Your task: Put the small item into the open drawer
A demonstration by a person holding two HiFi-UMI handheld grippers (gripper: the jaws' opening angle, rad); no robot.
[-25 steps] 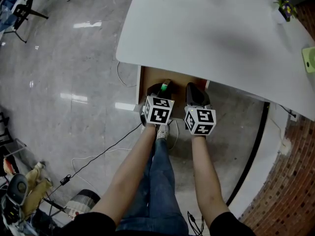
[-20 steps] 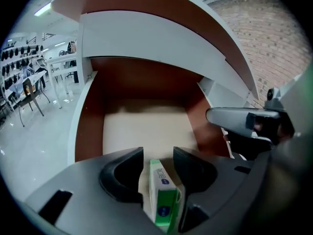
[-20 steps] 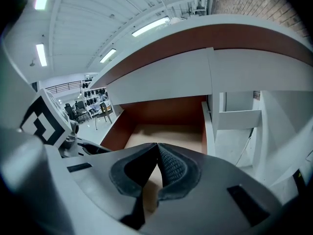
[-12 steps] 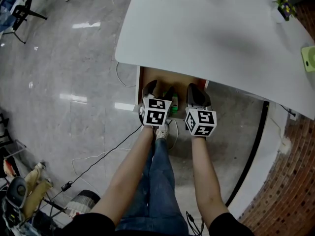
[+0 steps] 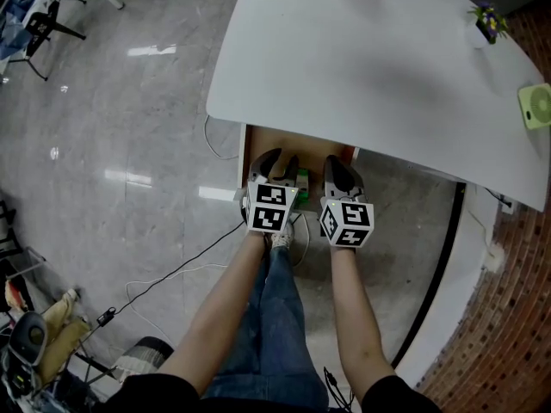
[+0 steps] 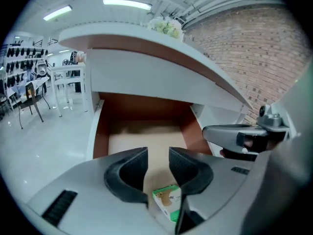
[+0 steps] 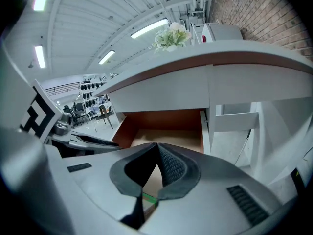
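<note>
Since a second ago the box has left the left gripper [image 6: 157, 154]: then it was sitting in the jaws over the drawer, and now it is lying on the drawer floor while the gripper is lifting clear of it. The jaws have just been closing part of the way after letting go; they are standing apart with nothing between the pads, and the box [image 6: 167, 202] is showing through the gap below them, free of both.

The right gripper [image 7: 157, 148] is hovering with its jaws together and empty, a green corner of the box peeping out beneath it. In the head view the box is lying at three o'clock from the left jaws and at nine o'clock from the right ones, near the front of the drawer [image 6: 146, 136]. The drawer is standing pulled out at six o'clock from the white desk [image 5: 370, 67], its floor otherwise bare as far as the views are showing.

The box is looking like a small printed carton, green and white. I am judging it light and fairly stiff, though thin card of this kind is probably giving way under a hard squeeze, and a printed face may be a little slick. If it is needing another grip, the pads are best going across its two long sides near the middle, with gentle pressure. As things are lying, the placing itself is appearing done.
</note>
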